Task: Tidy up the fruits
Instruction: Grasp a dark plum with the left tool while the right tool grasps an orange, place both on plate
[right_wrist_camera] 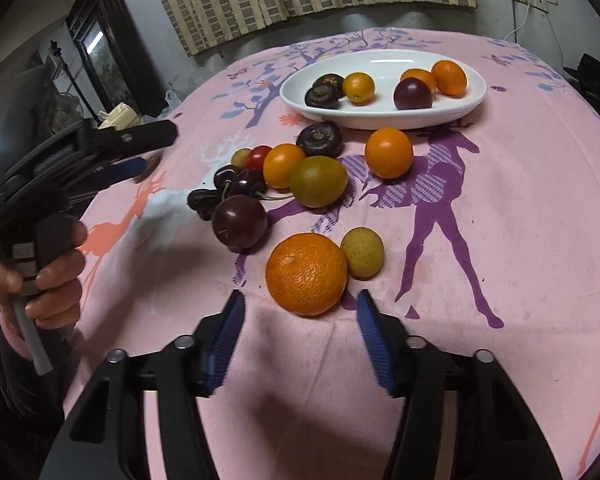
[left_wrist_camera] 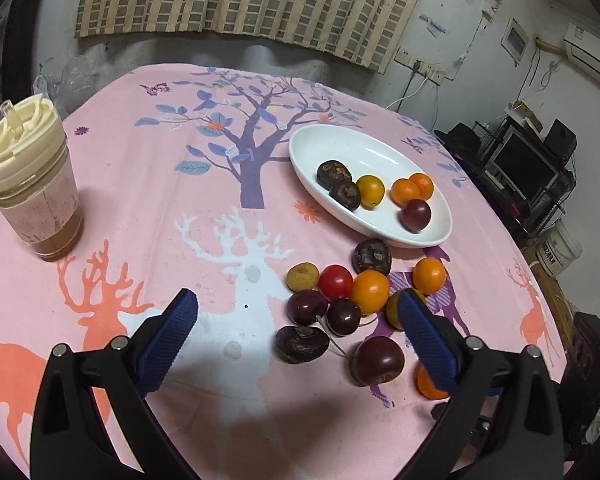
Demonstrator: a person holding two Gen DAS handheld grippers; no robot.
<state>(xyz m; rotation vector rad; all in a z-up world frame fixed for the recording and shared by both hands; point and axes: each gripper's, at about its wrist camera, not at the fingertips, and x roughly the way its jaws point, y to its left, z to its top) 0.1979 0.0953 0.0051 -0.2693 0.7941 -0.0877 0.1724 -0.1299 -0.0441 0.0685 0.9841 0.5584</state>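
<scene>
White plate [right_wrist_camera: 456,114] holds six fruits; both claws gape.

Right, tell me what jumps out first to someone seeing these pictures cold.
The loose pile of fruit on the pink tablecloth, led by the big orange lying just ahead of the open right gripper. Behind the pile sits a white dish already holding six fruits, among them a dark plum. In the left wrist view, a lidded cup stands alone at the far left, with the left gripper open over the pile.
</scene>
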